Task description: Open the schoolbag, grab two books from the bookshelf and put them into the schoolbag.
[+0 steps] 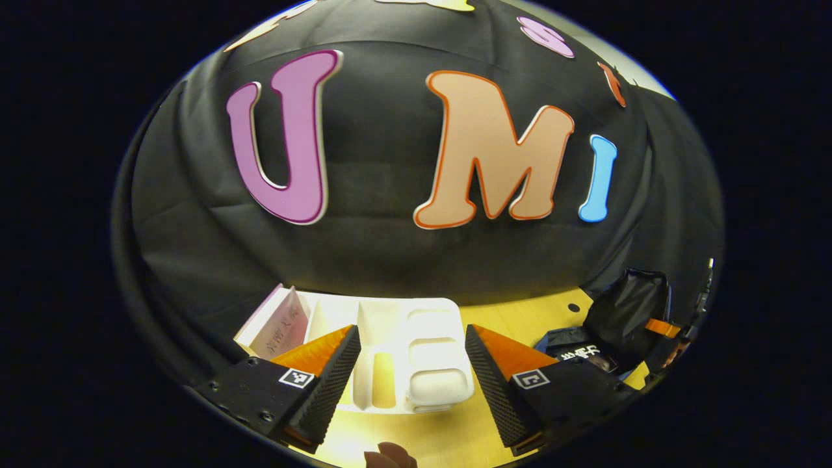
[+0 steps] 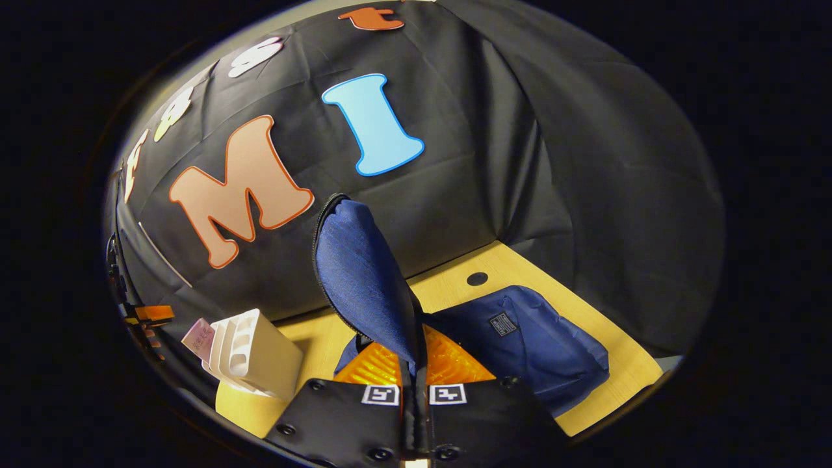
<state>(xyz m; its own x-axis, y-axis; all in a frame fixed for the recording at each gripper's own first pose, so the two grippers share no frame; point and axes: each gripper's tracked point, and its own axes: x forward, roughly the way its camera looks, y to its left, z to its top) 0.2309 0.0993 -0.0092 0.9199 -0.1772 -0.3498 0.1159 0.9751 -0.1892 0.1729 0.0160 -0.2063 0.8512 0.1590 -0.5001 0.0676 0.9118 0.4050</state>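
The white bookshelf (image 1: 416, 354) stands on the table just ahead of my left gripper (image 1: 413, 380), which is open with nothing between its fingers. A pink-and-white book (image 1: 281, 325) leans at the shelf's left end. In the right gripper view, my right gripper (image 2: 416, 365) is shut on the blue flap (image 2: 364, 279) of the schoolbag (image 2: 539, 344) and holds it lifted upright. The bag's body lies flat on the table behind. The bookshelf (image 2: 257, 354) and the book (image 2: 198, 338) sit to the left there. The schoolbag (image 1: 572, 341) lies at the far right of the left gripper view.
The yellow wooden table (image 2: 624, 364) has a round hole (image 2: 476, 278) near the back wall. Black cloth closes the booth behind and on both sides. A fingertip (image 1: 390, 458) shows at the lower edge of the left gripper view.
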